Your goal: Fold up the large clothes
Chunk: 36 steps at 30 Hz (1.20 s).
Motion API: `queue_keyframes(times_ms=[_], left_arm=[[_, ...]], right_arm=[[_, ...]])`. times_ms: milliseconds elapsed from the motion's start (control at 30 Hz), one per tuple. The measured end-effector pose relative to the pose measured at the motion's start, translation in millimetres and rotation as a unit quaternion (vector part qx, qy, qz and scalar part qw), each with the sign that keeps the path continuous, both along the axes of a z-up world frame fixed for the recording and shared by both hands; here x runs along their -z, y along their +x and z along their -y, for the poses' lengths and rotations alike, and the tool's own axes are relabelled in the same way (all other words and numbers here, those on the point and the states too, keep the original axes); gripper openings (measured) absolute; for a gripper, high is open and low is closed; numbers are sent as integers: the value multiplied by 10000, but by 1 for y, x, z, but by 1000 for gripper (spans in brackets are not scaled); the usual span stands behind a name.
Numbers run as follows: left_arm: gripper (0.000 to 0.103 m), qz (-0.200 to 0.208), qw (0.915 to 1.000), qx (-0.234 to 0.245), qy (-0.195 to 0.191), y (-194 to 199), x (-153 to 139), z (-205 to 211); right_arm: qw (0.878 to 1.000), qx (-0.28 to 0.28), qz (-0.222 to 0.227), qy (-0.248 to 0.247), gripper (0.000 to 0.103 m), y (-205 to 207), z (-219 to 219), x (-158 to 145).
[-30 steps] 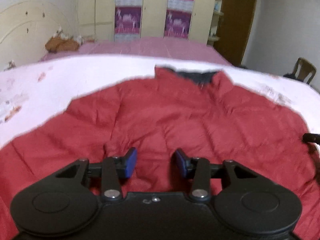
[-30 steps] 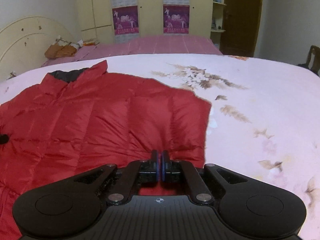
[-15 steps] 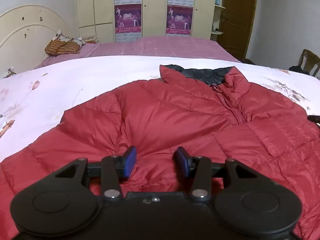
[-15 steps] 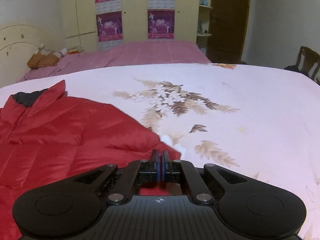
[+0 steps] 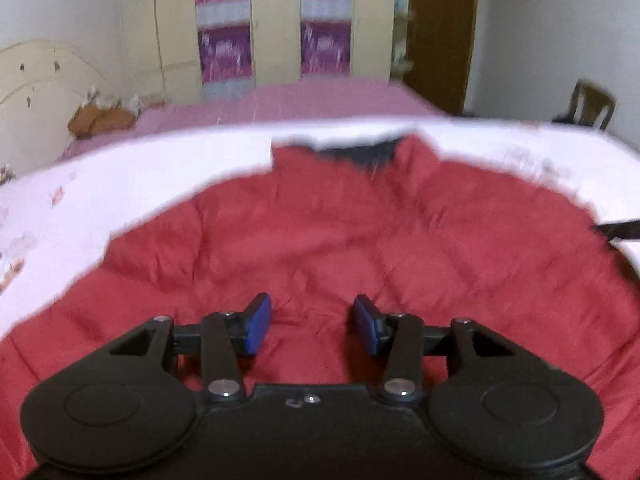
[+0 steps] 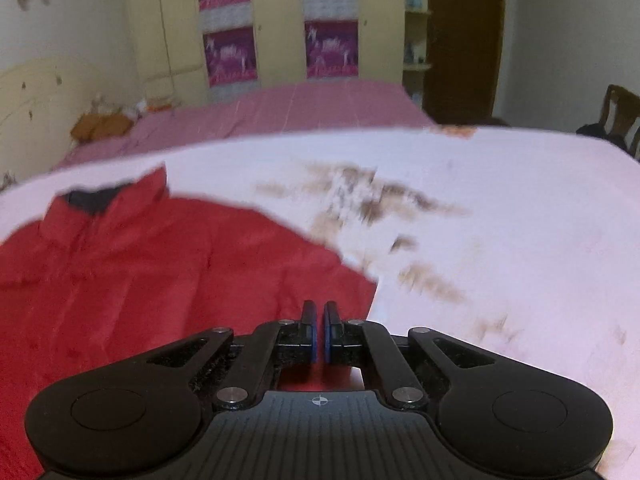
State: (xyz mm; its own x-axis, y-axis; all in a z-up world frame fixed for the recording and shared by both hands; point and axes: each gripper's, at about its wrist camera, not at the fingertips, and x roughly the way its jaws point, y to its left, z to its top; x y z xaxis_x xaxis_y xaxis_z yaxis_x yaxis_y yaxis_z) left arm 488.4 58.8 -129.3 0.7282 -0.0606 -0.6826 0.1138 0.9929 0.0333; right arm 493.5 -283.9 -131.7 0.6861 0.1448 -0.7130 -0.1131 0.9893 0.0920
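A red puffer jacket [image 5: 340, 240] is spread on a floral bedsheet [image 6: 500, 240], collar away from the cameras. The left gripper [image 5: 312, 324] is held wide apart above the jacket's body, holding nothing. The right gripper [image 6: 319, 332] is pressed closed at the jacket's right edge; whether fabric is pinched cannot be told. No finished fold is seen; nearly all folding seems left.
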Motion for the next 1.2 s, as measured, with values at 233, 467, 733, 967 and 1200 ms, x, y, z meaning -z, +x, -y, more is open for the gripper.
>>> queue_keyframes(times_ms=[233,467,733,967,1200], left_arm=[[46,35,10000,-20,-2,-11,-8,-3],[47,45,9997,137,-183,-41,-16,-4],[50,-110,9996,61,-249,-38,1,-9],[50,-139,9995,141,-229,-42,0,-12],[51,-138,9996,186,-154,-43,0,-11]], right_arm=[[9998,59,-26,-195,2,-12,-6,-2],[9999,-19,-35,-99,2,-54,-9,-17],[9998,40,-121,-176,2,-75,-15,-3],[9999,80,-26,-113,2,-95,-18,-22],[9995,120,-223,-177,2,-103,-23,-3]])
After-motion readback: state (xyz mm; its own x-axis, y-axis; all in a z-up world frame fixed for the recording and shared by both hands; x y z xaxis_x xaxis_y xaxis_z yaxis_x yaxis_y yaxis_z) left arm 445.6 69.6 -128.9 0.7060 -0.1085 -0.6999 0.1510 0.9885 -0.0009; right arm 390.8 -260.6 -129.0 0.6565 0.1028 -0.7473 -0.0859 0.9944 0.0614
